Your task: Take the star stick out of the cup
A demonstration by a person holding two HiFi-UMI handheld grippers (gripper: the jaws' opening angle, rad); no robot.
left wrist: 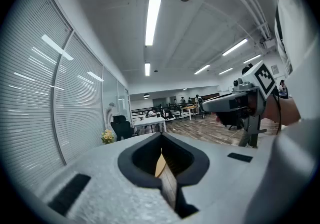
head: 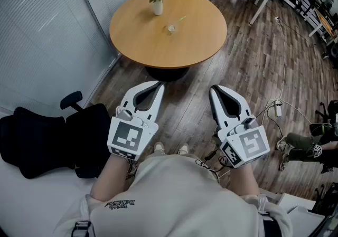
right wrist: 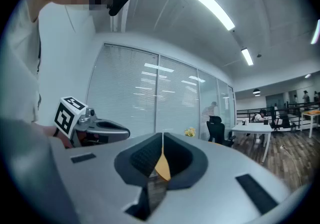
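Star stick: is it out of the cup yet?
Nothing looks done: the star stick stands in the cup on the round table. Nothing is in hand; the left gripper and right gripper are shut, empty, short of the table. Reaching, gripping and lifting remain.

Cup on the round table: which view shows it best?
Head view: the cup sits small but unobstructed on the round table, with a thin stick leaning out of it. The gripper views catch the flowers but not the cup.
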